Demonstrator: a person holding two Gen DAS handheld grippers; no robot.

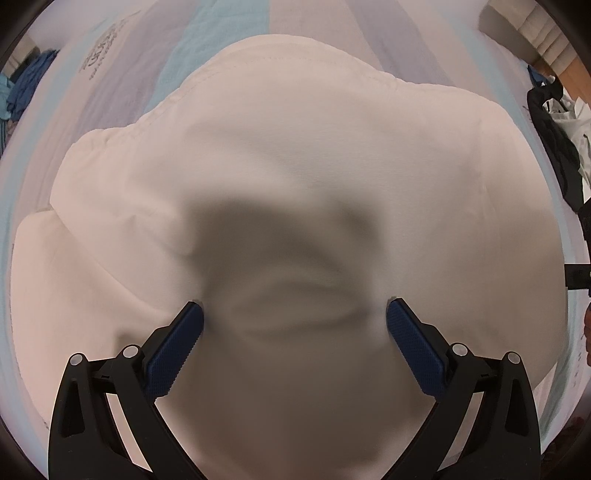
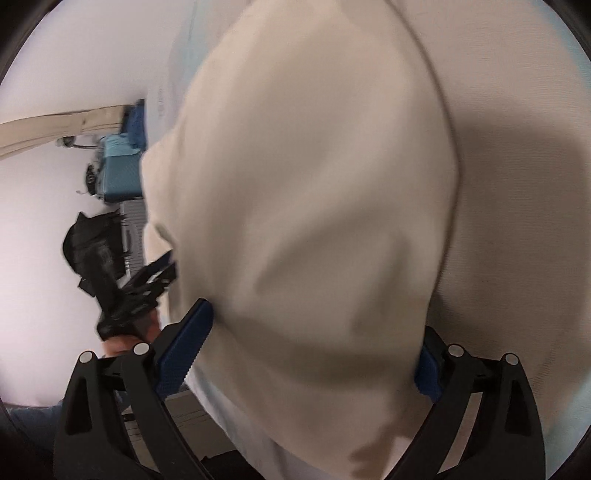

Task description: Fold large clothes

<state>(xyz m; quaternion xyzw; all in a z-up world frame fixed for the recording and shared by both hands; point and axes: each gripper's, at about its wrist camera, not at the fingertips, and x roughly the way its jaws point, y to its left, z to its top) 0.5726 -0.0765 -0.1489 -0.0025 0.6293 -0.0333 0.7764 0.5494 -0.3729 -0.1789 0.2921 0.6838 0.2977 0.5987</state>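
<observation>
Lying across the striped bedsheet (image 1: 236, 48), the cream garment (image 1: 295, 166) fills both wrist views. Left gripper (image 1: 294, 325): fingers spread wide, pads pressing into the cloth. Right gripper (image 2: 314, 343): fingers wide, a raised fold of the garment bulging between them.

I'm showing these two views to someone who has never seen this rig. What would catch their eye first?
The big cream garment fills nearly the whole left wrist view, spread over a pale striped bed cover, with the left gripper standing open just above a shadowed wrinkle. In the right wrist view the same cloth billows up close, blurred, between the right gripper's blue pads. A dark heap of clothes lies at the bed's right edge.
</observation>
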